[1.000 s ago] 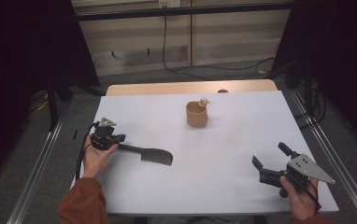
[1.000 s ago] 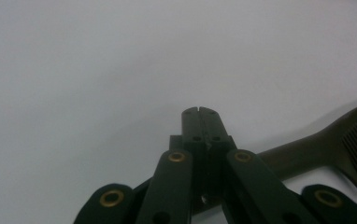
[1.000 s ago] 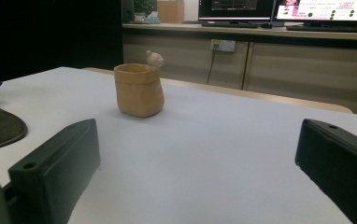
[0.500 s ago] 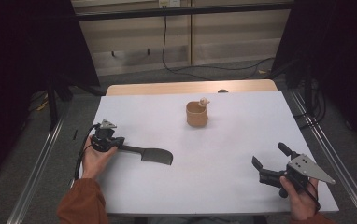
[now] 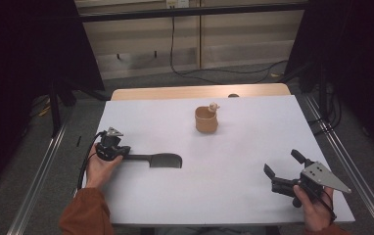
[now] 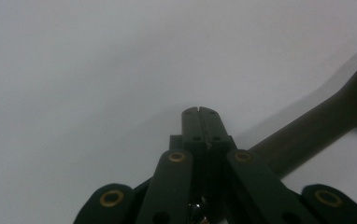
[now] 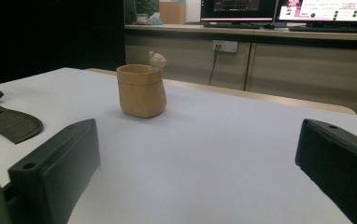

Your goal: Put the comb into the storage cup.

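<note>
My left gripper (image 5: 110, 147) sits at the left side of the white surface (image 5: 234, 196), low against it, and in the left gripper view its jaws are clenched tight together, tip to tip, with nothing between them (image 6: 200, 112). The dark flat spatula with a long handle and a broad slotted blade (image 5: 155, 159) lies on the surface just beside that gripper: its handle end reaches right up to the gripper body in the high view, and the blade points away toward the middle of the surface. In the left gripper view the handle (image 6: 317, 135) runs off to one side of the clenched jaws, beside them and not gripped. Whether the handle touches the gripper body I cannot tell.

My right gripper (image 5: 285, 171) is held near the front right corner of the surface, well apart from the spatula. Its jaws stand released, wide apart, and hold nothing; in the right gripper view they frame bare surface (image 7: 195, 186).

A small tan ceramic cup with a little bear figure on its rim (image 5: 206, 119) stands upright toward the far middle of the surface, apart from both grippers. From the right gripper view the cup (image 7: 141, 91) is ahead and a little off-centre, with the spatula blade (image 7: 10, 123) at the edge of the picture.
</note>
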Demonstrator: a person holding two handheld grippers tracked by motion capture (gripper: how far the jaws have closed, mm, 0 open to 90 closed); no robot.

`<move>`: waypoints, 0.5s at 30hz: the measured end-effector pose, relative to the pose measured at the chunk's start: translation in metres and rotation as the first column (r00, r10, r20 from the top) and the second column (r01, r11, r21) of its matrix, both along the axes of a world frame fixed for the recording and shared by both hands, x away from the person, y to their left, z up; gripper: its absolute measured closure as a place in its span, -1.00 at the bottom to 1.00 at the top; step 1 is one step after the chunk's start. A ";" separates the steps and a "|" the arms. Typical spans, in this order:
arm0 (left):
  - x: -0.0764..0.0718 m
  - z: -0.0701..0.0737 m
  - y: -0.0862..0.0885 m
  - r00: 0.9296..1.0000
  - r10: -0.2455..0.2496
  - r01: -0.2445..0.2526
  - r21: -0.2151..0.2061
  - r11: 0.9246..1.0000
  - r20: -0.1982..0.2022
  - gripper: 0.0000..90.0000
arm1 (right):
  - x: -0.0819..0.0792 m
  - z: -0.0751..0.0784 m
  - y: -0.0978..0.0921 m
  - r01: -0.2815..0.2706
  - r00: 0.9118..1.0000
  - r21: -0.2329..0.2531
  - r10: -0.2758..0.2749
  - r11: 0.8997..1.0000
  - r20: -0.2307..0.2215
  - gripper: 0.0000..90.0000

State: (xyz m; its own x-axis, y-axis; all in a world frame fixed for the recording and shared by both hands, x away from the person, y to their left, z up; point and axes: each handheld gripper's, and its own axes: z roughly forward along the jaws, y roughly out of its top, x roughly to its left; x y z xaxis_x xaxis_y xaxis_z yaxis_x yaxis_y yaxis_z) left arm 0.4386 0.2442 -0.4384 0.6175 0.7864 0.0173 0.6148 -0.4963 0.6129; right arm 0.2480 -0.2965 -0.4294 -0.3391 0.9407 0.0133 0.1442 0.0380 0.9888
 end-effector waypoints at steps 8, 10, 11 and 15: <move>-0.003 0.000 0.000 1.000 -0.002 0.002 0.007 1.000 -0.007 1.00 | 0.000 0.000 0.000 0.000 1.000 -0.002 0.000 1.000 -0.001 -1.00; -0.004 0.001 0.000 1.000 -0.006 0.006 0.006 1.000 -0.010 1.00 | 0.000 0.000 0.000 0.000 1.000 -0.001 0.000 1.000 -0.001 -1.00; -0.004 0.000 0.000 1.000 -0.006 0.006 0.005 1.000 -0.010 1.00 | 0.000 0.000 0.000 -0.002 1.000 -0.001 0.001 1.000 0.000 -1.00; -0.005 0.001 -0.001 1.000 -0.011 0.011 0.013 1.000 -0.013 1.00 | 0.000 0.000 0.000 -0.003 1.000 -0.003 0.003 1.000 -0.002 -1.00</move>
